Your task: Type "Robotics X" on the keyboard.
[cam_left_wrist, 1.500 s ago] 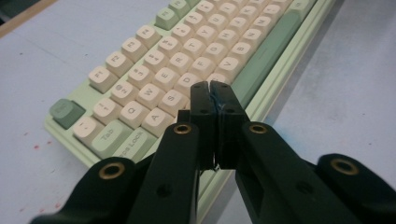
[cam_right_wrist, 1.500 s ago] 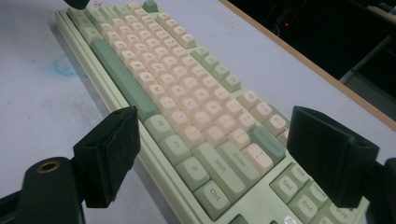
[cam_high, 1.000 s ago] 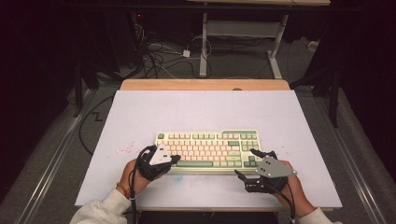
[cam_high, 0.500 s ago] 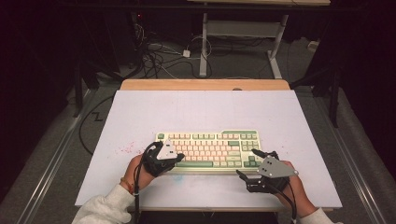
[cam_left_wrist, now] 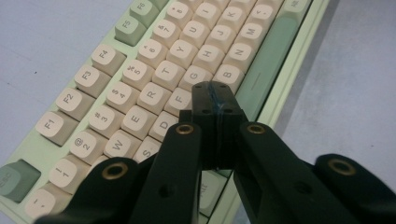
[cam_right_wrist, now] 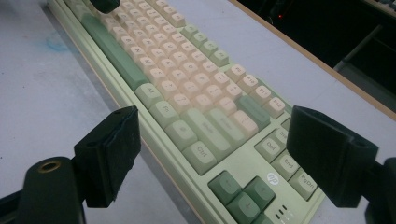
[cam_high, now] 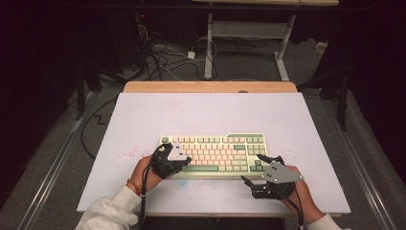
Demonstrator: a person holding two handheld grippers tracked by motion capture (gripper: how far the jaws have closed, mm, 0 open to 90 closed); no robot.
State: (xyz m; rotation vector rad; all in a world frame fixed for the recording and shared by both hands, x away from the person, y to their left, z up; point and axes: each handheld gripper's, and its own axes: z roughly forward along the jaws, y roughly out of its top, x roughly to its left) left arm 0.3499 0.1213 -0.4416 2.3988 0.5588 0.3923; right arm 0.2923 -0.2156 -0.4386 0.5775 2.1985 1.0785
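White table point(cam_high: 143, 120) carries a green and cream keyboard point(cam_high: 215, 152) near its near edge, centred; left gripper point(cam_left_wrist: 215, 98) sits over the keyboard's left letter keys, jaws pressed together on nothing; right gripper point(cam_right_wrist: 212, 154) waits at the keyboard's near right corner, jaws wide apart, empty.

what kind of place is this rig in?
Likely a lab or recording workspace: a white-topped table with a wooden edge, a green and cream mechanical keyboard on it, loose cables on the grey floor, and a metal desk frame behind.
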